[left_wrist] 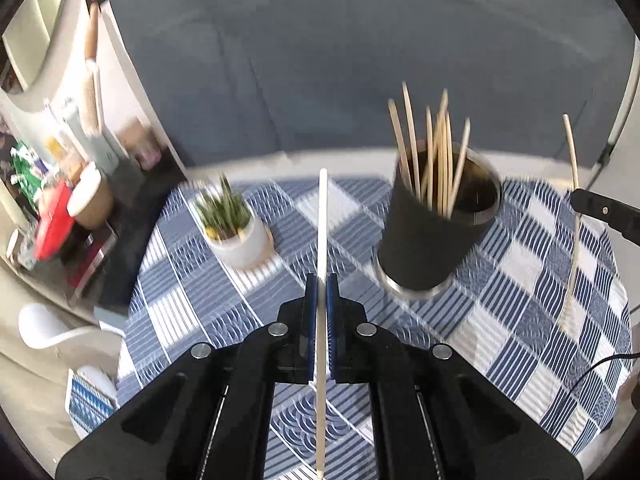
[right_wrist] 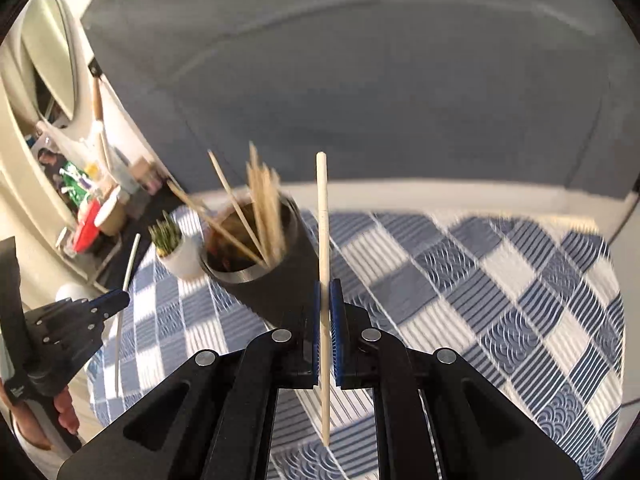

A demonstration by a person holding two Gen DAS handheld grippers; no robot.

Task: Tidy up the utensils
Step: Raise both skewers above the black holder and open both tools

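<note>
Clamped between blue pads, a white chopstick (left_wrist: 322,264) stands upright in the left tool (left_wrist: 321,280), closed tight on its shaft, above a desk (left_wrist: 540,312) draped in blue-and-white checks. The right tool (right_wrist: 328,284) is likewise closed on a pale wooden chopstick (right_wrist: 323,280), held vertical just beside the black cup (right_wrist: 264,276) that already bristles with wooden sticks.

Both views are smeared with motion, and that is the hazard: a long stick swung in fast could rake the splayed bundle in the cup and tip it — or nudge the small potted plant (left_wrist: 236,232) nearby. Two tools converging on one narrow mouth could also clash, and a thin stick gripped near its middle may pivot between the pads.

Only the left wrist view shows the cup's metal base on the cloth and the plant well apart from it; only the right wrist view shows the person's hand (right_wrist: 66,412) beneath the left tool.
</note>
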